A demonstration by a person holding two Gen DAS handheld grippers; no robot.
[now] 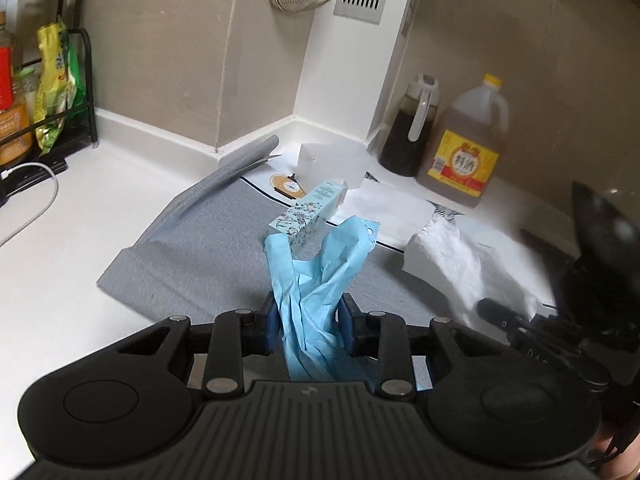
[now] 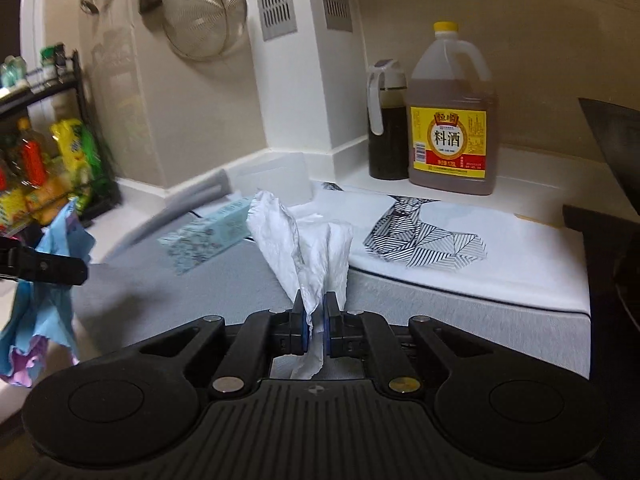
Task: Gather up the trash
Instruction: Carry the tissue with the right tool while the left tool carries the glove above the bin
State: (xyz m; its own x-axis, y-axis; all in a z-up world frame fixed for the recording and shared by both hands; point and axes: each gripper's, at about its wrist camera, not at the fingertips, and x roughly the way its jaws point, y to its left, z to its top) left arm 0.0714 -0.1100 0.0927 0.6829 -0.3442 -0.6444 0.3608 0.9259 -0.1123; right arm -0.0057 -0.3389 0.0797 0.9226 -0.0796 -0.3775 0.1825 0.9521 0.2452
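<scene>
Between the pads of the left gripper [image 1: 308,326] a bunched blue wrapper [image 1: 316,280] is pinched, the jaws held partly apart by its bulk. It is judged light, soft and crinkly, so a grip low on the gathered waist, as now, is likely best; the loose upper flaps would tear or slide out. From the right wrist view the same wrapper is seen hanging clear of the counter, a purple lining showing at its lower edge.

Across at the right gripper [image 2: 316,322], the jaws are pressed almost together on a crumpled white tissue [image 2: 308,248]. It is reckoned weightless and limp; only the twisted neck is clamped, and a tail is left dangling below the pads.

Further out, a pale patterned carton [image 1: 306,214] is left lying on the grey mat [image 1: 192,252], just beyond the blue wrapper. It is judged stiffer, best taken across its narrow sides. A clear plastic box [image 1: 320,166] is seen standing behind it.

At the back edge, a dark sauce jug [image 2: 386,128] and a big cooking-wine bottle [image 2: 452,120] are crowded against the wall, and a black rack [image 1: 76,92] is set at the left. Open room is found over the mat and the bare white counter [image 1: 60,240]; something dark looms at the right.
</scene>
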